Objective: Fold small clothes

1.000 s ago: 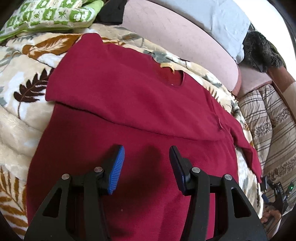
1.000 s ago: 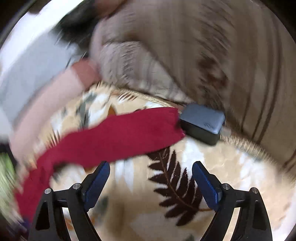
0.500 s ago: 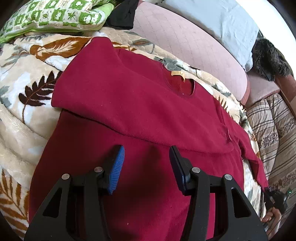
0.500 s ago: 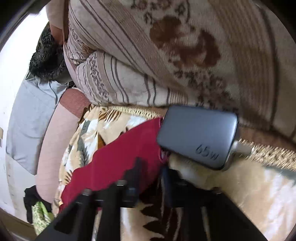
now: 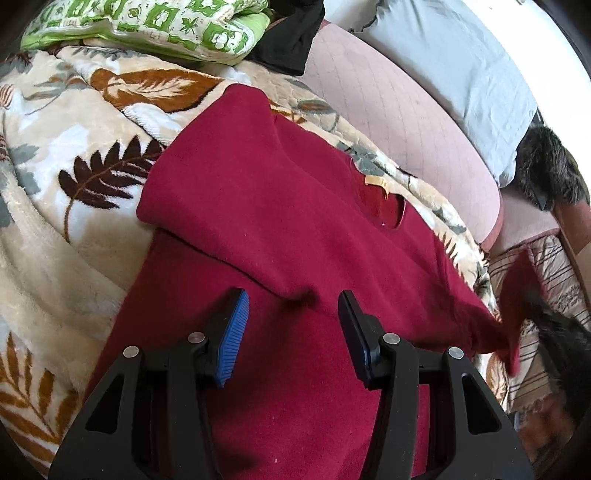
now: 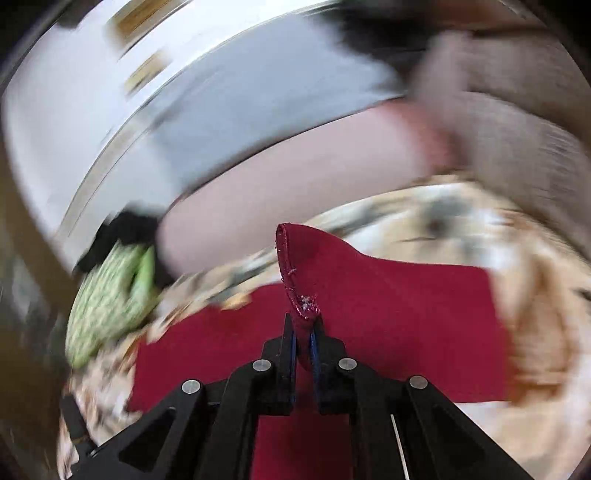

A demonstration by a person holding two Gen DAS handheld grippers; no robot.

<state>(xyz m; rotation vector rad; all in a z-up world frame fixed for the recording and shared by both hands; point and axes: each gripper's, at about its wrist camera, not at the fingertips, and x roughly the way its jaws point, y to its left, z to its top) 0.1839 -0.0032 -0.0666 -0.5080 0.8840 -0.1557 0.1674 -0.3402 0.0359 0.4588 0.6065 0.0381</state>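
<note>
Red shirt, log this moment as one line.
red shirt: spread on leaf blanket | right gripper: shut on sleeve end, lifted | left gripper: open, empty, over shirt

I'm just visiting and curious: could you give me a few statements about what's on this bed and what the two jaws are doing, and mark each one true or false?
1. The red sweater lies on a leaf-patterned blanket. True.
2. The right gripper has its jaws spread wide and empty. False: they are shut on the sweater's cuff, lifting it.
3. The left gripper has its jaws open with nothing clamped between them. True.
4. The sweater has a blue label at the neck. False: the neck label is yellowish.
5. A green patterned quilt sits at the far end of the blanket. True.
</note>
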